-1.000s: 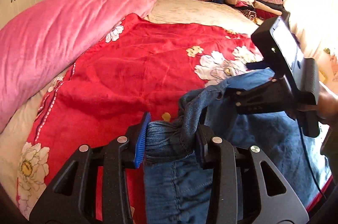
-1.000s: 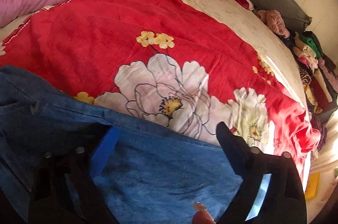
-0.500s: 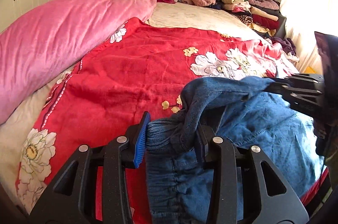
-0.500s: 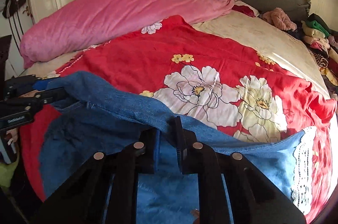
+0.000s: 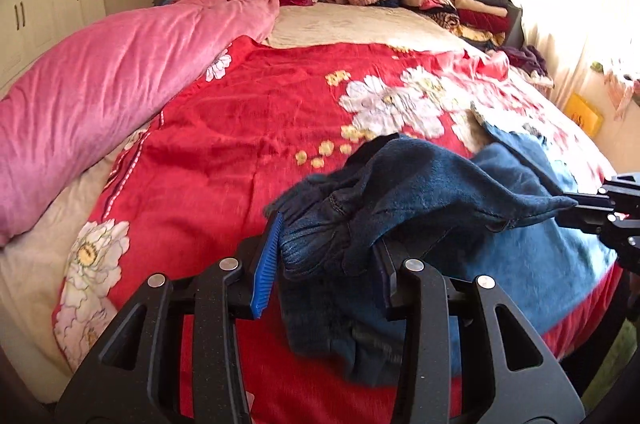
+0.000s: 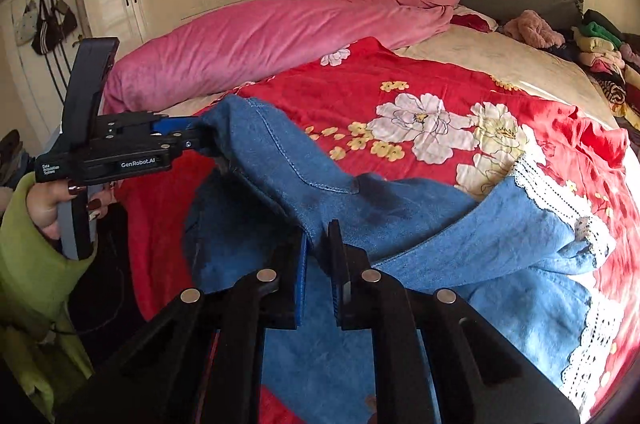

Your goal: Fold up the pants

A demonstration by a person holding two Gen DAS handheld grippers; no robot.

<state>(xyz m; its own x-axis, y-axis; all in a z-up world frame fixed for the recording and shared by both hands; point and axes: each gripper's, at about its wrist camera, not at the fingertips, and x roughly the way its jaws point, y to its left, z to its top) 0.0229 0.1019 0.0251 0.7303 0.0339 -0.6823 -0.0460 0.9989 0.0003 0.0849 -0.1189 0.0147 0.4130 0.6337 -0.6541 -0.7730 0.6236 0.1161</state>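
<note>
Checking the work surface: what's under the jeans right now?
Under the jeans lies a red floral blanket, visible all around them. The patch beneath the denim is covered, so anything else there cannot be seen.

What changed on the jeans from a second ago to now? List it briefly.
The right gripper, open over the jeans before, closed onto their edge and pulled it away from the left gripper, stretching the denim between them. The left gripper stayed clamped on its bunch; the red blanket stayed spread.

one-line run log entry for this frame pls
phase: spreading | left tool: shut on blue denim pants waistband | right tool: shut on pants edge | pants: lifted between tools over red floral blanket
</note>
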